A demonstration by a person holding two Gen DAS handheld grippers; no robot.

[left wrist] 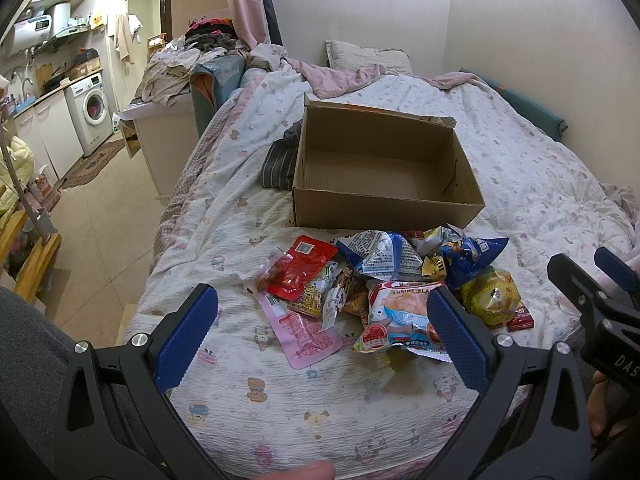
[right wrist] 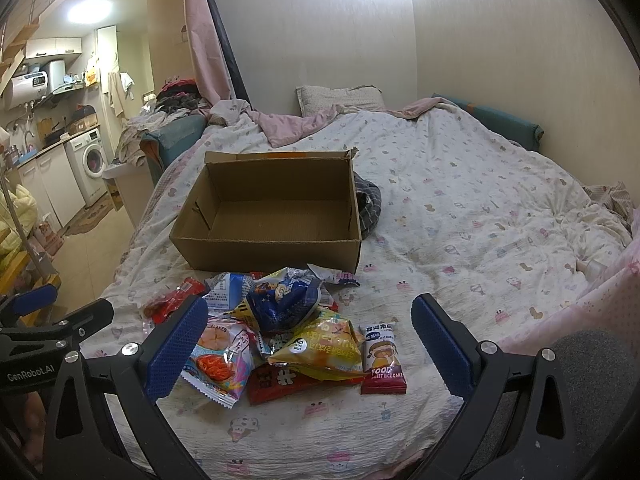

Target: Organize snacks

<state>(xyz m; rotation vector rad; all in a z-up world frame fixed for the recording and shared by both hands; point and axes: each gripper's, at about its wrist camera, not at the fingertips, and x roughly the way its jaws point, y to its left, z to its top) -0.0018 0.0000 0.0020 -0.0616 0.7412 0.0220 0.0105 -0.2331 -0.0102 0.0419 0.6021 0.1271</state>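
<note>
A pile of snack packets [left wrist: 384, 280] lies on the bed in front of an empty open cardboard box [left wrist: 384, 168]. The pile holds a red packet [left wrist: 298, 270], a pink packet [left wrist: 308, 332], a shrimp flakes packet [left wrist: 404, 316], a blue bag [left wrist: 472, 256] and a yellow bag [left wrist: 490, 292]. In the right wrist view the pile [right wrist: 280, 328] lies before the box [right wrist: 276, 208], with a rice cake bar [right wrist: 382, 360] at its right. My left gripper [left wrist: 322, 336] is open and empty, just short of the pile. My right gripper [right wrist: 310, 344] is open and empty around the pile's near side.
The bed is covered by a patterned quilt [left wrist: 520, 168]. A dark striped cloth [left wrist: 280, 156] lies beside the box. The bed's left edge drops to a tiled floor [left wrist: 104, 232] with cabinets and a washing machine [left wrist: 90, 108]. The wall [left wrist: 540, 20] bounds the right.
</note>
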